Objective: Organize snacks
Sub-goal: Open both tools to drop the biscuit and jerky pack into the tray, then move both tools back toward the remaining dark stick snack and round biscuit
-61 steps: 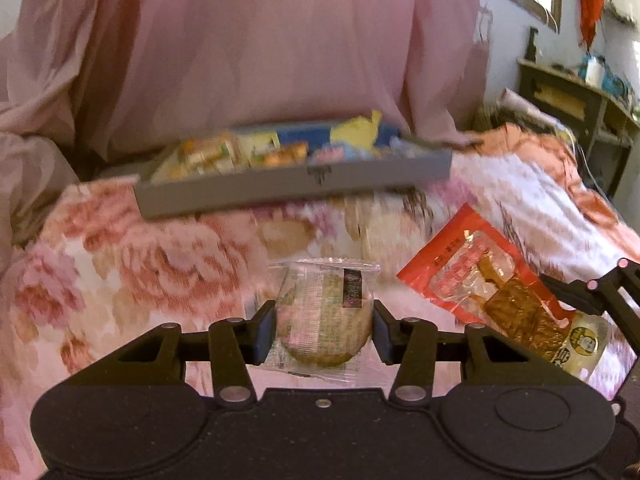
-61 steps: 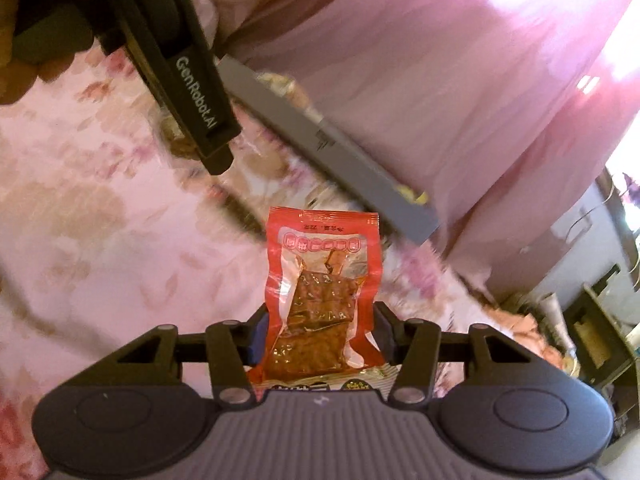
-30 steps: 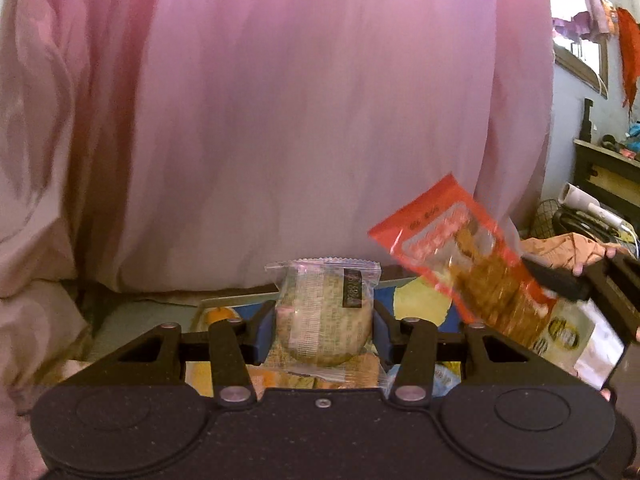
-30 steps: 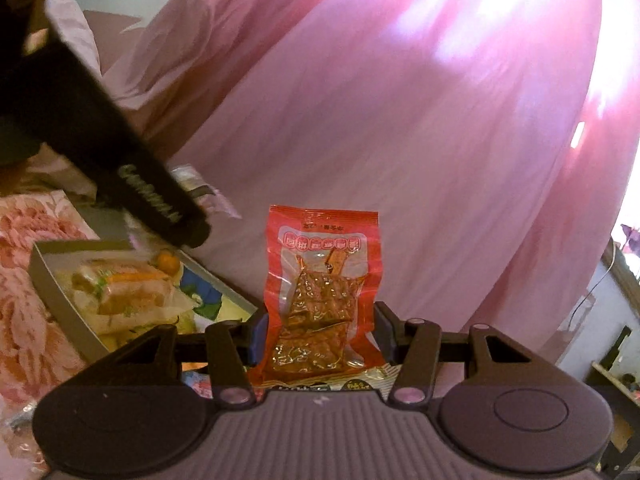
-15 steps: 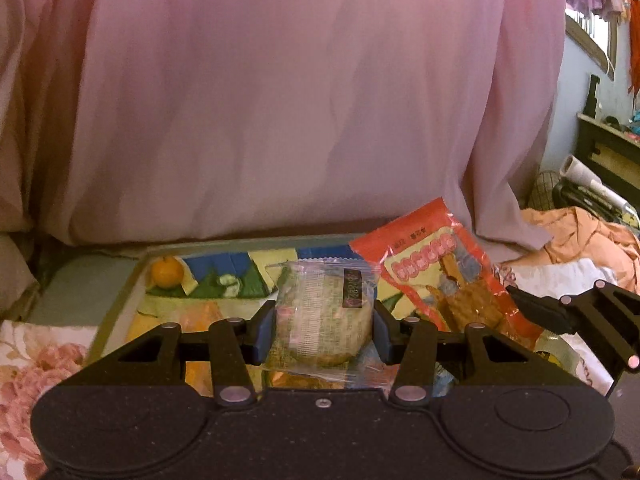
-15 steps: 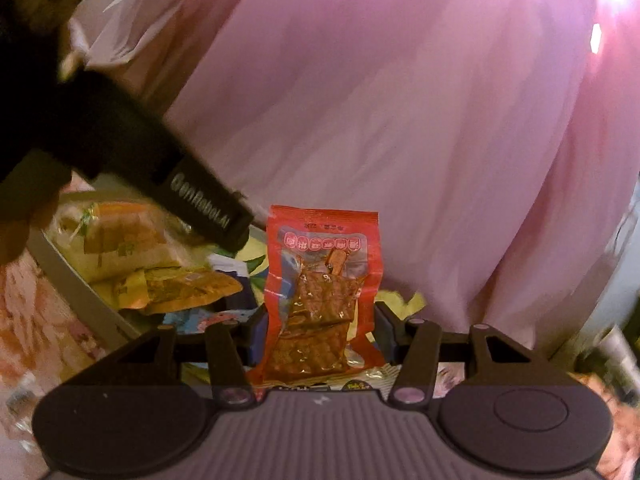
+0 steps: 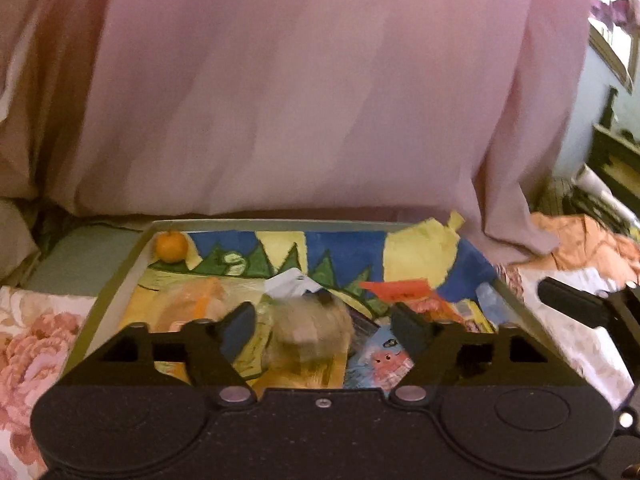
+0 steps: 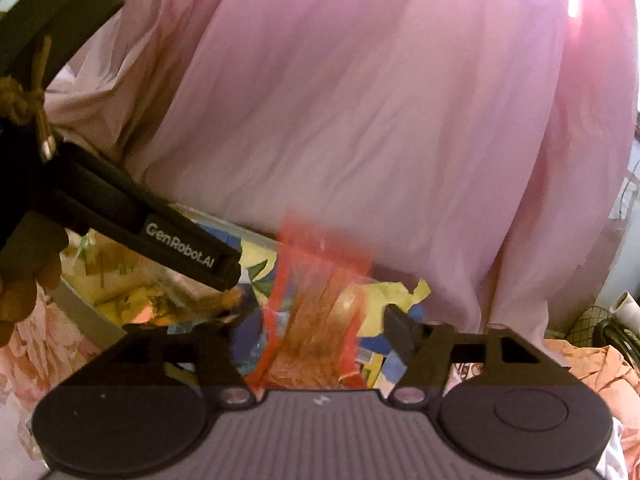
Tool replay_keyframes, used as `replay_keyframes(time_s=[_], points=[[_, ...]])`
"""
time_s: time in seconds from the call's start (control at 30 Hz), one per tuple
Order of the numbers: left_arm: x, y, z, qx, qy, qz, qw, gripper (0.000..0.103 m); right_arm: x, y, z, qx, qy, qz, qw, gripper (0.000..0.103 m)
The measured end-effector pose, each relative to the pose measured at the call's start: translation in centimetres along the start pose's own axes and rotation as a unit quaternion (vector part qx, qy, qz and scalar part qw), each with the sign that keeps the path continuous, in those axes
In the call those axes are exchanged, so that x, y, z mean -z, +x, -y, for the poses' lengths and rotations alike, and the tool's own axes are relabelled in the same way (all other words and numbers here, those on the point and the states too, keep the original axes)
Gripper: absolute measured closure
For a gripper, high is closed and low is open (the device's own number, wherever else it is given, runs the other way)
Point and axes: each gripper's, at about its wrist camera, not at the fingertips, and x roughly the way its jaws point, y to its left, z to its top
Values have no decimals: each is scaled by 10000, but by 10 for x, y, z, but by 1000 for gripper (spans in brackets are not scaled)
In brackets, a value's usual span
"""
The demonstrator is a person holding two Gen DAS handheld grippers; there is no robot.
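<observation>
The left claw (image 7: 322,326) is wide open. Its two fingers stand far apart and touch nothing. A round cake in a clear wrapper (image 7: 310,330) sits blurry between them, free of both fingers, over the gray tray (image 7: 120,276). The tray holds a bright paper with blue, yellow and green shapes. A small orange (image 7: 171,246) lies in the tray's far corner at 10 o'clock. More snack packs lie in the tray, and a blue pack with a pink face (image 7: 380,360) is at 5 o'clock from the cake. The right claw (image 8: 316,330) is wide open too. A red snack pack (image 8: 316,320) is blurry between its fingers, touching neither one, above the tray (image 8: 86,322). The left claw's black finger (image 8: 176,246) reaches in from 10 o'clock. A pink curtain (image 7: 304,92) hangs behind the tray. The tray rests on a flowered cloth (image 7: 28,344).
</observation>
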Motion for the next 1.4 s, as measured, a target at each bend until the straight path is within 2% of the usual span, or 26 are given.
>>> replay_keyframes(time_s=[0.13, 0.27, 0.37, 0.5, 0.9, 1.2, 1.4], points=[[-5, -14, -2, -72, -128, 102, 9998, 19, -7, -9, 5, 61, 23, 92, 9999, 17], [-11, -39, -3, -166, -232, 434, 9986, 5, -14, -26, 12, 194, 11, 260, 9995, 11], [-15, -59, -3, -175, -325, 631, 9973, 1, -20, -41, 21, 257, 127, 407, 9988, 6], [-19, -85, 0, -166, -338, 872, 9955, 1, -28, -67, 26, 357, 217, 627, 9972, 0], [-1, -166, 9, -56, -228, 1459, 9890, 1, -29, -146, 29, 661, 593, 1198, 9888, 0], [36, -200, -2, -50, -407, 1389, 9895, 1, -1, -185, 14, 670, 683, 1086, 9895, 0], [69, -211, -9, -151, -371, 1151, 9925, 1, 24, -206, -5, 607, 682, 859, 9921, 0]])
